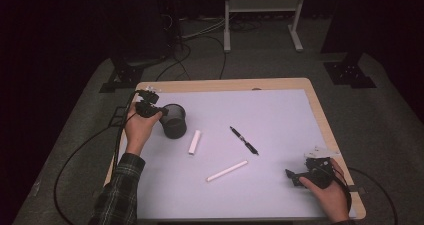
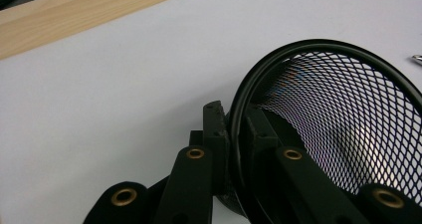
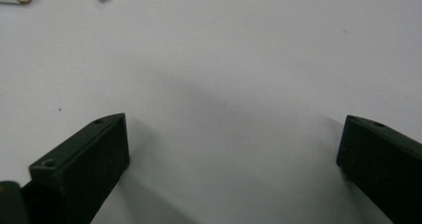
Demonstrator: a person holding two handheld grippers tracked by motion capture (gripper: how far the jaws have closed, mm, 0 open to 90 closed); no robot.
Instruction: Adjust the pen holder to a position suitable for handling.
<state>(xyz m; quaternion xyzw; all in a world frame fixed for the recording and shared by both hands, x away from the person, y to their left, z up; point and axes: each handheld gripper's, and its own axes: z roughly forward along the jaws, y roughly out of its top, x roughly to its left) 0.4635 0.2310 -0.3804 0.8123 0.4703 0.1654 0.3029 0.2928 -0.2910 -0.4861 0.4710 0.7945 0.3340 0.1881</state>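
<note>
High view: a wooden-edged table [image 1: 320, 115] is seen covered by a pale mat [image 1: 270, 120] that reaches nearly to every edge, with a strip of bare wood left along the far and right sides. One black mesh cup [image 1: 174, 121] is tipped on its side near the mat's left edge, its open mouth turned toward the left hand; nothing can be made out inside it. In the left gripper view the rim of the cup [image 2: 343, 109] is clamped between the two jaws of the left gripper [image 2: 234, 129], one jaw outside the wire wall and one inside. Wide open room is left across the far and right parts of the mat.

Three loose things are counted in the middle: one long white stick [image 1: 227, 170], one black pen [image 1: 244, 140] and one short white stick [image 1: 194, 142], all lying flat and apart from each other. The right gripper [image 1: 295, 177] is rested near the front right corner, its jaws spread wide over bare mat with nothing between them.
</note>
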